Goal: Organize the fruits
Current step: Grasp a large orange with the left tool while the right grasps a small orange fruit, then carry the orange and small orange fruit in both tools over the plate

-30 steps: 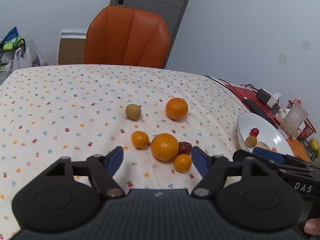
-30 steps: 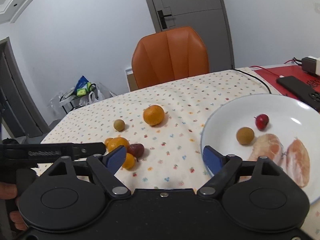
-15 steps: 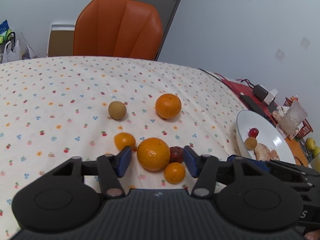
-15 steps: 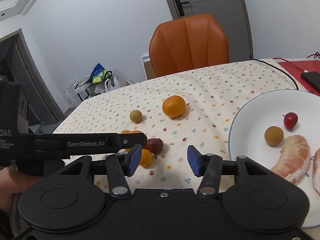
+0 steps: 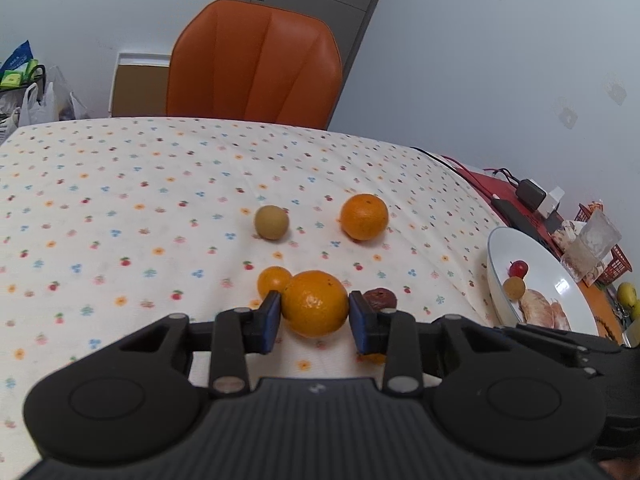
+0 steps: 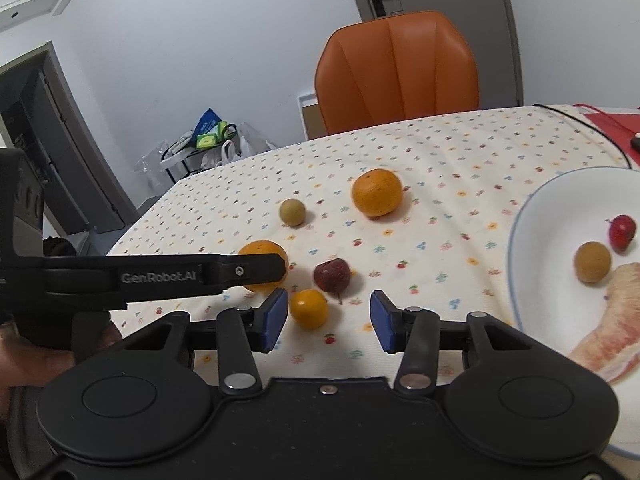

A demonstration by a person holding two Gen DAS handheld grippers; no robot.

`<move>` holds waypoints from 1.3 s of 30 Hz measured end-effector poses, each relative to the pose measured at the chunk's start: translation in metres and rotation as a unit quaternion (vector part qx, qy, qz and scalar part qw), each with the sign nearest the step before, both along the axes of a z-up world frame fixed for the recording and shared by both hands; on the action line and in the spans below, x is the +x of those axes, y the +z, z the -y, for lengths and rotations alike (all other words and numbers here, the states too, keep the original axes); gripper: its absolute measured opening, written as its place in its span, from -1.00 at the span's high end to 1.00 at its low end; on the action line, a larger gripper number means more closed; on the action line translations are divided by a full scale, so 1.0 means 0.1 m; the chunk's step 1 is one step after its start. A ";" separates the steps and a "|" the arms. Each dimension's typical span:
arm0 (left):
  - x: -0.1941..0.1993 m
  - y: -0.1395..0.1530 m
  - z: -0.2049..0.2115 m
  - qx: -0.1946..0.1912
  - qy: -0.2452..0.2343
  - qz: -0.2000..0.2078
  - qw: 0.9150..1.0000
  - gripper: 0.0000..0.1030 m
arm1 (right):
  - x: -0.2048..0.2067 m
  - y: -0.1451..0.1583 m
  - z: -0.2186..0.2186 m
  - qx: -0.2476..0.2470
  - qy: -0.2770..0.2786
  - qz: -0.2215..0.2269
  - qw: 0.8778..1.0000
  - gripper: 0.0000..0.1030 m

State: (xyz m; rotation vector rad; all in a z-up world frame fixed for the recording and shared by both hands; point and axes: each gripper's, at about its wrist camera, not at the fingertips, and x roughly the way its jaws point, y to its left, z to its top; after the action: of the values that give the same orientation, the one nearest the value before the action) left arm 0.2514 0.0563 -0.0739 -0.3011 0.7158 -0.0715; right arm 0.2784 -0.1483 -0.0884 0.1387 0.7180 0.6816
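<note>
My left gripper [image 5: 315, 324] is closing on the large orange [image 5: 315, 303], its blue pads touching both sides. Around it lie a small orange [image 5: 274, 280] at the left, a dark red fruit [image 5: 380, 298] at the right, and farther off a tan round fruit [image 5: 271, 222] and another orange [image 5: 364, 216]. My right gripper [image 6: 328, 322] is closing too, with a small orange [image 6: 309, 308] lying between its pads near the left one, not pressed. The dark red fruit [image 6: 332, 276] lies just beyond. The left gripper's finger [image 6: 160, 276] hides part of the large orange [image 6: 262, 248].
A white plate [image 6: 520, 240] at the right holds a red fruit, a tan fruit and pomelo pieces. An orange chair [image 5: 256, 60] stands behind the table. A red mat with a phone, a charger, a glass [image 5: 592, 248] and a basket lies at the far right.
Both grippers' jaws have narrowed. The left one has come down around the large orange. The right one has swung left toward the fruit cluster, and the plate has slid to the right edge of its view.
</note>
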 end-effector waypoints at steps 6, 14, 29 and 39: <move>-0.09 0.04 -0.09 0.000 0.006 0.002 1.000 0.33 | 0.03 -0.04 -0.14 -0.002 0.008 -0.002 1.000 0.14; -0.18 0.07 -0.17 0.009 0.015 -0.001 1.000 0.33 | 0.06 -0.13 -0.27 -0.013 0.003 0.002 1.000 0.55; -0.30 0.23 0.02 0.017 0.004 0.016 1.000 0.33 | -0.11 0.08 0.03 0.013 -0.016 0.017 1.000 0.56; -0.32 0.35 0.24 0.021 -0.016 0.030 0.999 0.33 | -0.21 0.22 0.27 0.022 -0.033 0.034 0.999 0.56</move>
State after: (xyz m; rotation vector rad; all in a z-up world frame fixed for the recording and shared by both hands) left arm 0.2194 0.0319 -0.0386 -0.2457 0.6628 -0.0957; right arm 0.2577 -0.1755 -0.0660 0.1783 0.6296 0.6363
